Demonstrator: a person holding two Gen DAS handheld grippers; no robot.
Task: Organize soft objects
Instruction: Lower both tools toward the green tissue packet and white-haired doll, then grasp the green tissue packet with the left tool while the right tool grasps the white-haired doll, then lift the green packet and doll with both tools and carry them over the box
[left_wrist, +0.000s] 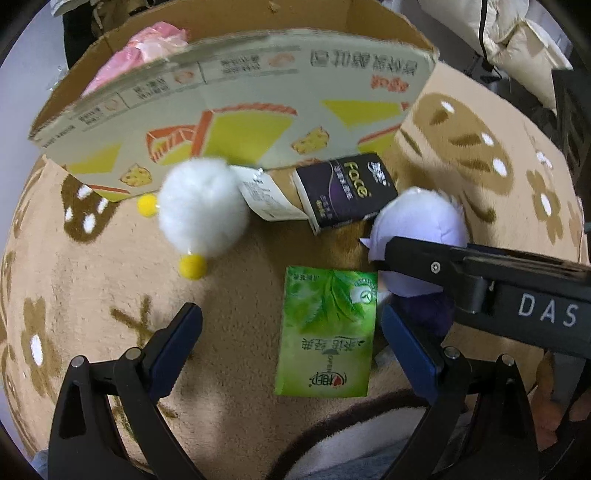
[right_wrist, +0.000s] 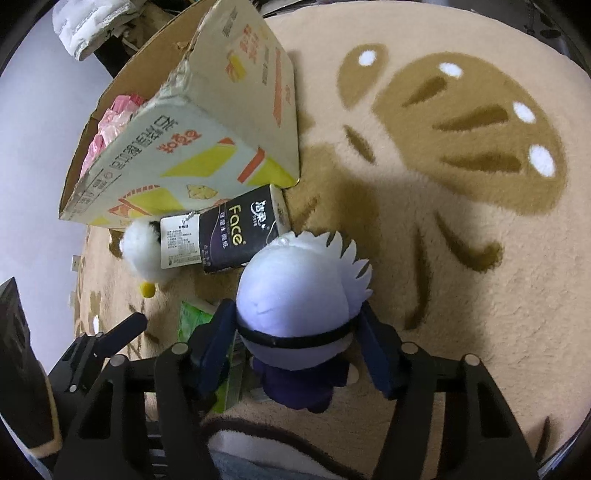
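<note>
Now the right claw (right_wrist: 295, 345) straddles the pale plush doll (right_wrist: 295, 291) on the rug (right_wrist: 461, 258), pads seemingly just touching its head. The left claw (left_wrist: 291, 339) hangs wide over the green tissue pack (left_wrist: 327, 332). Next: squeeze, then lift toward the cardboard box (right_wrist: 184, 147).

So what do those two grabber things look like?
Both look alike. The left gripper and right gripper have black, angular plastic arms with triangle cut-outs and round silver pins at the joints. Dark blue flat pads line the insides of the jaws. Seen from the left camera, the right gripper's black side carries white letters, "DAS". No cables or sleeves show.
</note>
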